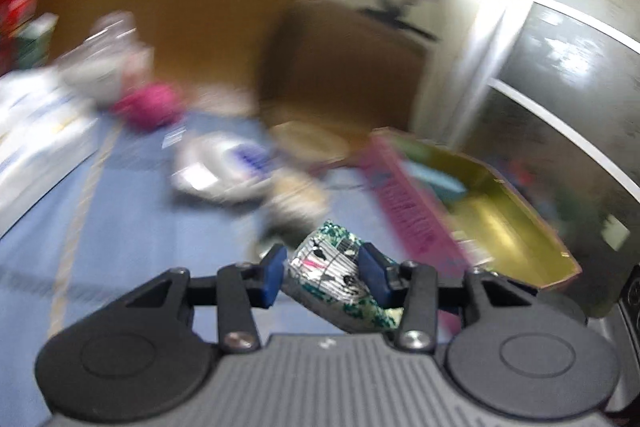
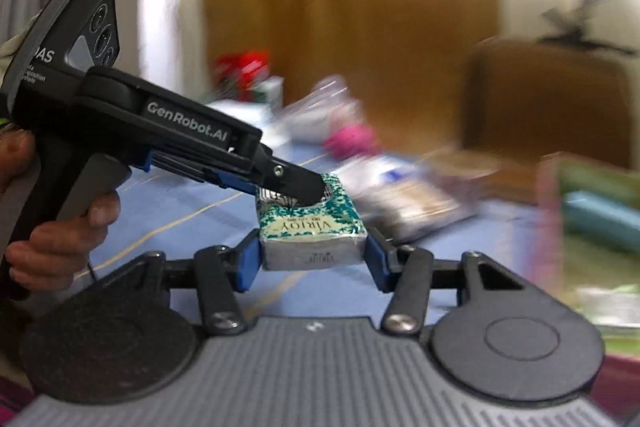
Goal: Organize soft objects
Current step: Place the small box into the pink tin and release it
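A small tissue pack (image 1: 340,291) with a green and white print hangs above the blue surface, held from both ends. In the left wrist view my left gripper (image 1: 324,273) is shut on it, the blue pads pressing on its two sides, and the pack sits tilted. In the right wrist view my right gripper (image 2: 314,259) is shut on the near end of the same tissue pack (image 2: 312,223). My left gripper (image 2: 308,189) reaches in from the left there and clamps the far end, with a hand (image 2: 60,239) on its grip.
An open yellow-green box (image 1: 500,211) with a pink flap (image 1: 404,203) lies to the right, with items inside. Blurred on the blue surface (image 1: 120,227) are a pink soft thing (image 1: 150,105), a white package (image 1: 224,167) and a beige item (image 1: 296,195). A brown chair (image 1: 340,67) stands behind.
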The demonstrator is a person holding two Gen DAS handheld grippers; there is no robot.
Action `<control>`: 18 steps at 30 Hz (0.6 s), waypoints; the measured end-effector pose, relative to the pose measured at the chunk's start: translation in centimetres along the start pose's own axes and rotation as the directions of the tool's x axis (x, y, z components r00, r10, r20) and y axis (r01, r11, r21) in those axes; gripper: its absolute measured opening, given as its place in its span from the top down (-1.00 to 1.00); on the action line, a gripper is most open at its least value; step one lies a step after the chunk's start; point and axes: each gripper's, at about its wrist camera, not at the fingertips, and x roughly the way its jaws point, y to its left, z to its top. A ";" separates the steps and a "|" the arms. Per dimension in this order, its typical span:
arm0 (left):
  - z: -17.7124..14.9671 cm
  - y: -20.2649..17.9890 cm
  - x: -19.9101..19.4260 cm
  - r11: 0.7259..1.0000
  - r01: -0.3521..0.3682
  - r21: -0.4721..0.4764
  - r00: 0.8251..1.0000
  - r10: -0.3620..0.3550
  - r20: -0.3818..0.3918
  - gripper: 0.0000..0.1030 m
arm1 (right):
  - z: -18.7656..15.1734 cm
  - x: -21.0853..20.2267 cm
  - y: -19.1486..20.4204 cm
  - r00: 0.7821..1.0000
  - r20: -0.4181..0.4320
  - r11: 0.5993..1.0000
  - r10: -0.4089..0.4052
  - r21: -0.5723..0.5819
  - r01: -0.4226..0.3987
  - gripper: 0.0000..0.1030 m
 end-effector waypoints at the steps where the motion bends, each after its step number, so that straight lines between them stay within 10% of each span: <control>1: 0.6 -1.4 0.9 0.999 0.021 0.030 1.000 -0.021 -0.001 0.21 | 0.1 -0.9 -0.8 0.999 0.018 0.999 -0.044 0.004 0.044 -0.10; 11: 1.7 -12.6 10.0 0.971 0.142 0.191 0.989 -0.131 -0.065 0.19 | -1.2 -6.2 -9.0 0.938 0.032 0.935 -0.345 0.097 0.341 -0.10; 13: 1.6 -13.9 11.2 0.972 0.122 0.201 0.991 -0.110 -0.074 0.13 | -1.7 -6.0 -10.0 0.909 0.021 0.906 -0.416 0.098 0.412 -0.11; 16: 0.9 -15.0 11.9 0.969 0.082 0.234 0.995 -0.068 -0.070 0.12 | -2.4 -5.1 -11.7 0.801 0.000 0.798 -0.599 0.083 0.597 -0.21; 18: 0.3 -14.9 11.5 0.964 0.069 0.257 0.997 -0.055 -0.062 0.12 | -2.9 -5.5 -12.5 0.793 0.009 0.789 -0.609 0.117 0.604 -0.21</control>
